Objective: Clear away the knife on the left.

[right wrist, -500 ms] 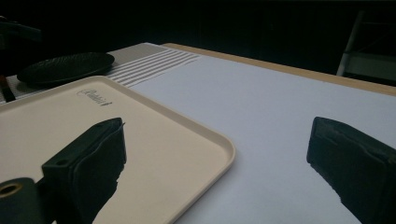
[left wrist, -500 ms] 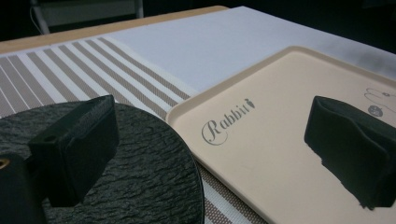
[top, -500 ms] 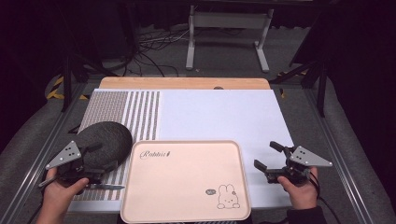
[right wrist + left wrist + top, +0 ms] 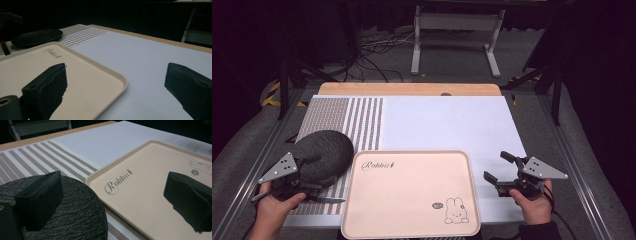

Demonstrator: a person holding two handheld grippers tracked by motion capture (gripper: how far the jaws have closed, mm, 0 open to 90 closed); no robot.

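A table is seen from above, with a white mat (image 4: 447, 125) spread over it and a striped placemat (image 4: 347, 120) at its nine o'clock side. A beige tray (image 4: 409, 192) printed with a rabbit drawing is laid at the six o'clock edge, empty. Just beside the tray, at its nine o'clock side, a dark round plate (image 4: 324, 152) is set on the striped placemat, its rim near the tray's edge; whether the two touch cannot be told. A dark knife-like utensil (image 4: 329, 200) is laid at the plate's six o'clock. The left gripper (image 4: 312, 170) is held over the near part of the plate, its jaws spread wide with nothing between them; in the left gripper view one jaw is seen above the plate (image 4: 62, 217) and the other above the tray (image 4: 140, 185). The right gripper (image 4: 499, 167) is held at the tray's three o'clock side, above the white mat, also spread wide and empty. The step in hand is judged to be an approach to the plate. For the next move, the left jaws would need to be lowered astride the plate's rim and closed before any lift toward the tray.
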